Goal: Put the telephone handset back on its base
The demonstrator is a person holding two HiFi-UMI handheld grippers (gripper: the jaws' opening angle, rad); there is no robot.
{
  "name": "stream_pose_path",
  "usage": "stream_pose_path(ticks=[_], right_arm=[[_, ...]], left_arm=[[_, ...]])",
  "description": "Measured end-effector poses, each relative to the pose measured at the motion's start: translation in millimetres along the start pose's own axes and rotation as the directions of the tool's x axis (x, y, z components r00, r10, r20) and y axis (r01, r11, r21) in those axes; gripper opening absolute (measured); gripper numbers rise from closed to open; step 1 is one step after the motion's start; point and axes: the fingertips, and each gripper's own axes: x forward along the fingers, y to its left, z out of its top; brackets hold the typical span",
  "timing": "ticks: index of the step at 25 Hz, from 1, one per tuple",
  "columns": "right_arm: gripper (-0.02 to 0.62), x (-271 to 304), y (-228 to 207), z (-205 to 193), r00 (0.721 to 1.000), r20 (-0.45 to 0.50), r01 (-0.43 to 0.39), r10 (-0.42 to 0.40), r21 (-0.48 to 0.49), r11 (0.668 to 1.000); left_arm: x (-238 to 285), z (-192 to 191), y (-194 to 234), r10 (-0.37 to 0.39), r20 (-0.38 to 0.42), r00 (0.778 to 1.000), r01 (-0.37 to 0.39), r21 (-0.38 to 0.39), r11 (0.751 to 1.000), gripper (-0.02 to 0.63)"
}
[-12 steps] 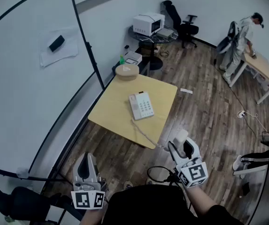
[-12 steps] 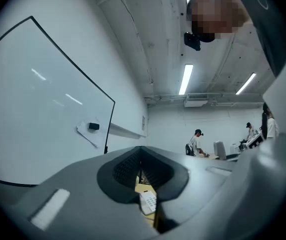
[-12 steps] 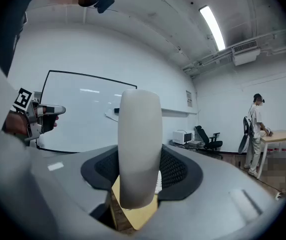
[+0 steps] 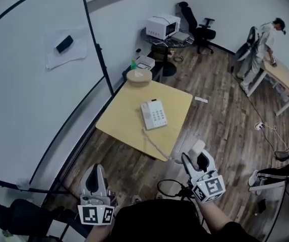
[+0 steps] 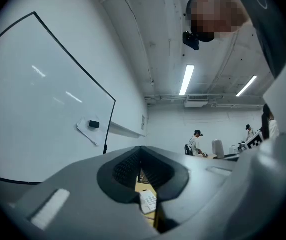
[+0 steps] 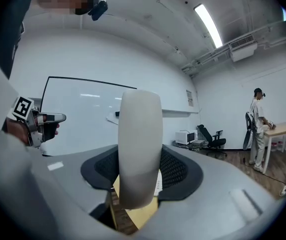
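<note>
A white telephone base (image 4: 153, 114) with a keypad lies in the middle of the square wooden table (image 4: 121, 122). Its curly cord (image 4: 156, 144) runs over the near table edge. My right gripper (image 4: 198, 161) hovers over the floor just short of that edge, shut on the cream handset (image 4: 196, 150). In the right gripper view the handset (image 6: 140, 144) stands upright between the jaws of that gripper (image 6: 140, 173) and hides most of the base. My left gripper (image 4: 95, 178) is held low at the left, shut and empty. Between its jaws (image 5: 142, 156) I see the base (image 5: 147, 201) far ahead.
A round wooden box (image 4: 138, 76) sits at the table's far corner. A whiteboard (image 4: 33, 84) lines the left wall. Behind the table are a white machine (image 4: 162, 26) on a stand and an office chair (image 4: 200, 29). A person (image 4: 263, 43) stands at a desk far right.
</note>
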Motion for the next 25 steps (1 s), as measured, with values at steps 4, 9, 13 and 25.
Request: stream_pose_path(ticks=[4,9,13,25], right_arm=[[0.222,5,1,-2,1.0,-0.015,0.011,-0.011,0.002,1.0],[0.221,8,6,2,1.0,-0.016,0.018,-0.018,-0.009,1.0],[0.221,14,14,5,0.999,-0.019,0.035,-0.036,-0.01,0.999],[0.221,39,63,18,0.993,-0.015,0.118,-0.12,-0.078,0.99]], left_arm=[[1,0,6,0.011,0.007,1.0,-0.011,0.014,1.0,0.0],[3,4,13,0.007,0.02,1.0,-0.008,0.027,1.0,0.0],[4,5,28,-0.003,0.024,1.0,0.002,0.02,1.0,0.0],[12,11,102,-0.045,0.055,0.997,0.044,0.024,0.999,0.0]])
